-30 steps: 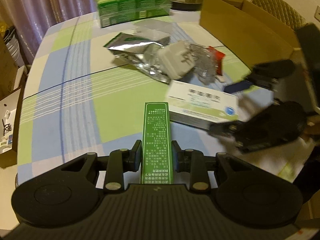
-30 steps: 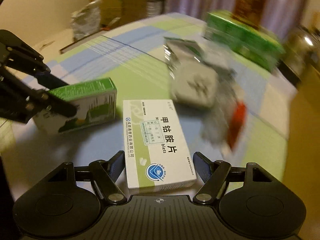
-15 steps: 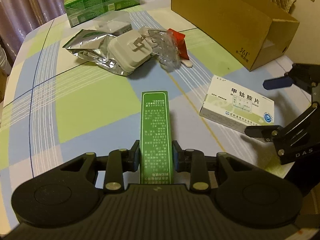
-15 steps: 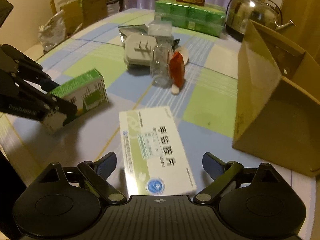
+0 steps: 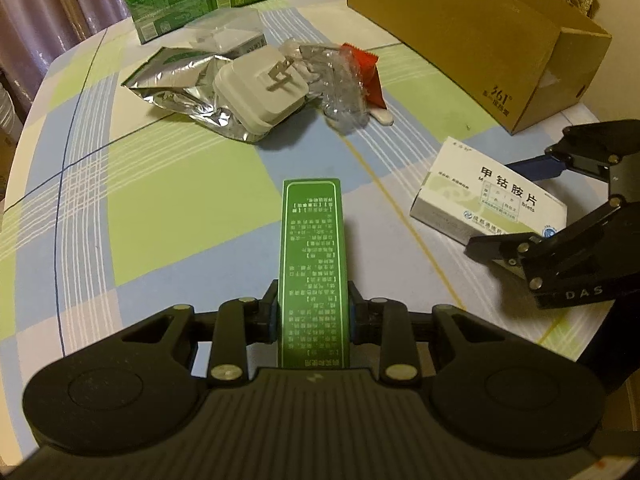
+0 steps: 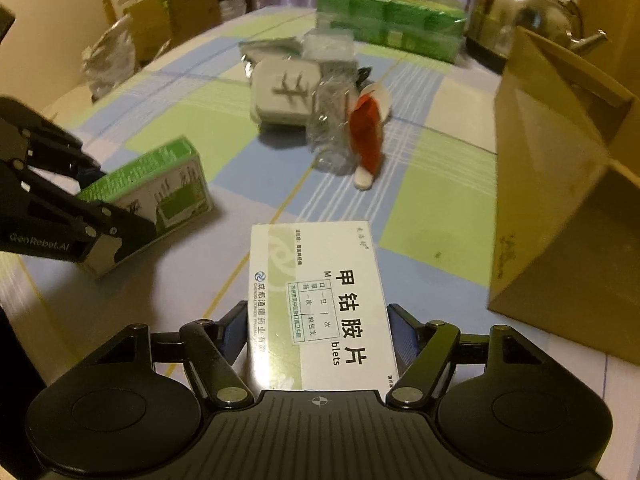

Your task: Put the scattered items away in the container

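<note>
**Both claws loaded, cardboard box now squarely ahead**

Nearest the left wrist camera, the left claw [image 5: 313,312] is clenched on the narrow green box [image 5: 312,264], its pads pressed to both long sides, just as half a second ago. The right claw [image 6: 318,330] has changed more: its fingers, spread wide of the white medicine box [image 6: 320,300] a moment back, now sit against both of its edges, and the box looks lifted off the tabletop [image 5: 168,208], though contact under it cannot be confirmed. So each claw carries one item, and I judge the next step to be the carry to the container.

Farther out, a loose heap lies untouched: a white plug adapter [image 5: 262,88] on a crumpled foil pouch [image 5: 176,80], clear crinkled plastic [image 5: 340,84] and a red sachet [image 5: 366,70] touching it. These still need tidying.

Beyond, to the right, stands the open cardboard box [image 5: 460,40], the likely container. Its interior is mostly hidden by the near wall, so whether anything is inside cannot be told. The stack of green packs [image 6: 388,20] and the kettle [image 6: 520,8] at the far edge are partly cut off and dim.
</note>
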The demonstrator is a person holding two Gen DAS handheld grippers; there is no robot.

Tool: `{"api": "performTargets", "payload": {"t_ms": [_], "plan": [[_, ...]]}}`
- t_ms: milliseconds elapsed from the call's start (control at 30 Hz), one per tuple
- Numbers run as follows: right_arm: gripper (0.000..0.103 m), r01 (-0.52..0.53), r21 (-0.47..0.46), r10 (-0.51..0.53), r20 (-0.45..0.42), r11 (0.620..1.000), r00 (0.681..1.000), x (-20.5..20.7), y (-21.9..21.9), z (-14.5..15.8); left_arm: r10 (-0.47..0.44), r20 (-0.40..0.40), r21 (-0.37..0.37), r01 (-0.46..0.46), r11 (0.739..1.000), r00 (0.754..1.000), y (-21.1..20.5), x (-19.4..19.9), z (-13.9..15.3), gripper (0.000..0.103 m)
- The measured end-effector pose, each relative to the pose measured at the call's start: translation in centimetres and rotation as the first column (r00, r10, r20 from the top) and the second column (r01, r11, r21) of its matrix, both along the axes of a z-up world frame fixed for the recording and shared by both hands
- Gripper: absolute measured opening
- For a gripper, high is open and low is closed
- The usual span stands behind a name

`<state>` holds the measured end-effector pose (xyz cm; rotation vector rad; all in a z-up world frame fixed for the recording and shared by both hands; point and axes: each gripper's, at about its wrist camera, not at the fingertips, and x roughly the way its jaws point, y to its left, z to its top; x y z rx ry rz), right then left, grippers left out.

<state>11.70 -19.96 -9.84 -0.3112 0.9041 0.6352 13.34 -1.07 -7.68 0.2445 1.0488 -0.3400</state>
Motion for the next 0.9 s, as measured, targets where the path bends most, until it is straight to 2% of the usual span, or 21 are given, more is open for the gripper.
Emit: {"api": "performTargets", "payload": {"t_ms": [367,533,900], "plan": [[0.069,0.088,0.057,-0.092,0.057,0.994,0.994,-2.3,-3.1,3.8,-0.026,0.04,-0.001,0.026,1.0,0.999,-2.3,-2.0,2.6,0.025],[0.069,0.11,0.051,-0.113,0.055,0.993,0.992,-3.1,-4.3,4.0,-0.045,0.012,0.039,0.044,0.998,0.999,-3.2,-2.4,1.7,0.025],[0.069,0.128,0.056,-0.13,0.027,0.99,0.991,-2.8,-4.8,2.9,-0.061,-0.075,0.072,0.066,0.995,0.995,-3.7,-1.4,-1.3,0.026]]}}
